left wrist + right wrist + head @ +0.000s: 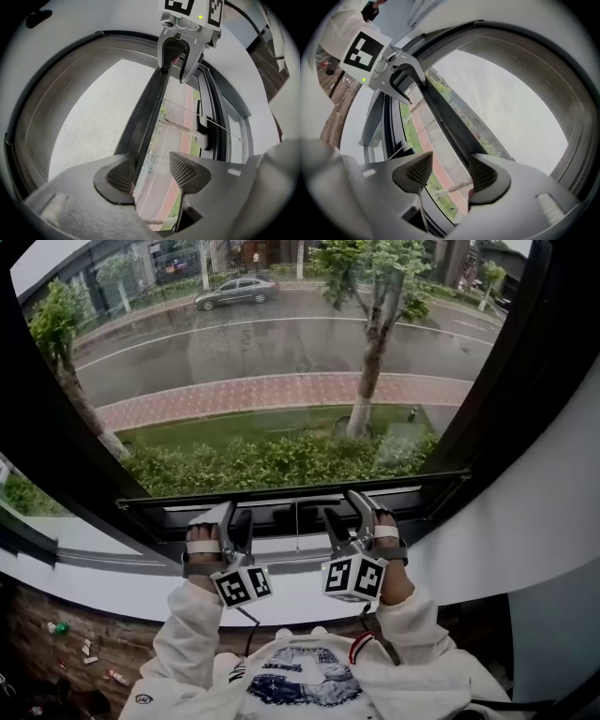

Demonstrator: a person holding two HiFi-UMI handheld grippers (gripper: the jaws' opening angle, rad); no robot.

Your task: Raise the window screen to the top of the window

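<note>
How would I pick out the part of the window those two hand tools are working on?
Find the big window over the street. Near its lower edge runs the screen's bottom bar, long and dark. Unlike the fixed frame below, it has grey mesh above it.

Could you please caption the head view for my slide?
Left gripper and right gripper, fingers apart, straddle the window screen's bottom bar.
</note>
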